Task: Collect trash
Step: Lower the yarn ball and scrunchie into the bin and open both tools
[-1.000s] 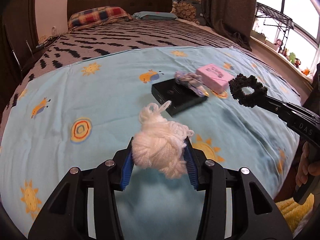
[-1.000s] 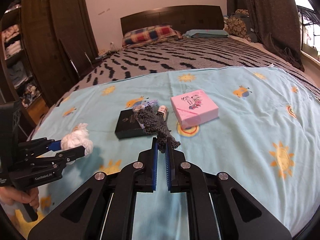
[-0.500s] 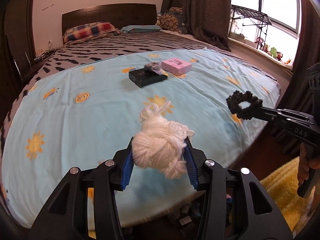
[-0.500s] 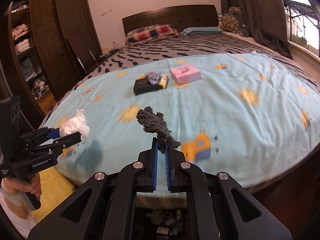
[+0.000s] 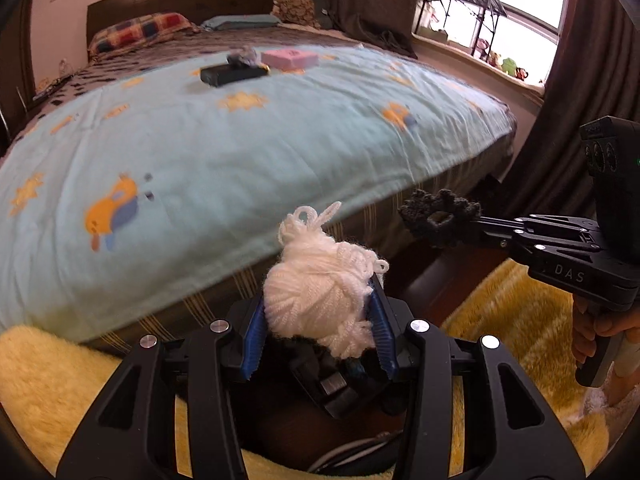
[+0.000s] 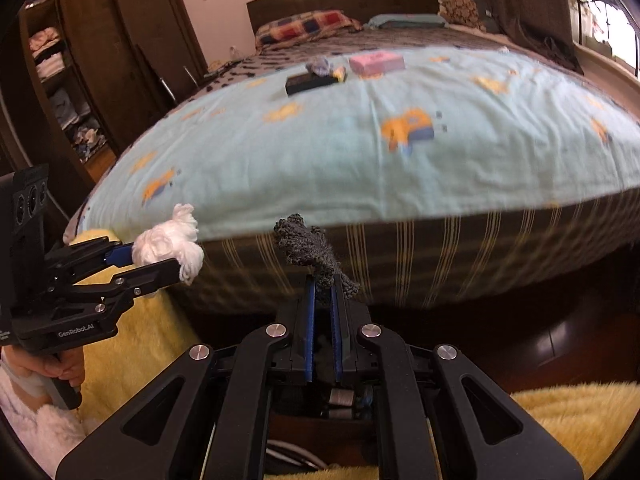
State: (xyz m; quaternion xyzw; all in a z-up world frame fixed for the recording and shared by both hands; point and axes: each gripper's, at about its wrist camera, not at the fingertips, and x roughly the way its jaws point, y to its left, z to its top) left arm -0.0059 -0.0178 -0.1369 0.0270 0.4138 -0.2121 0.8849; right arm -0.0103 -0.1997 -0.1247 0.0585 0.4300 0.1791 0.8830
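My left gripper point(image 5: 318, 316) is shut on a white ball of yarn point(image 5: 320, 292) and holds it below the bed's front edge, over a dark container point(image 5: 332, 384) with small items in it. It also shows in the right wrist view point(image 6: 160, 258) with the white yarn point(image 6: 168, 244). My right gripper point(image 6: 323, 292) is shut on a dark grey knitted ring point(image 6: 310, 254), held in the air in front of the mattress side. The ring also shows in the left wrist view point(image 5: 440, 218), to the right of the white yarn.
The bed with a light blue sheet point(image 5: 224, 132) carries a black box point(image 5: 230, 74), a pink box point(image 5: 290, 58) and a small bluish bundle point(image 5: 242, 56). A yellow shaggy rug point(image 5: 520, 320) lies on the dark floor. A wardrobe point(image 6: 92, 80) stands left, a window point(image 5: 500, 8) right.
Both grippers have dropped from above the sheet to below the bed's front edge, still holding the white yarn and the dark ring. The floor, rug and dark container have come into view.
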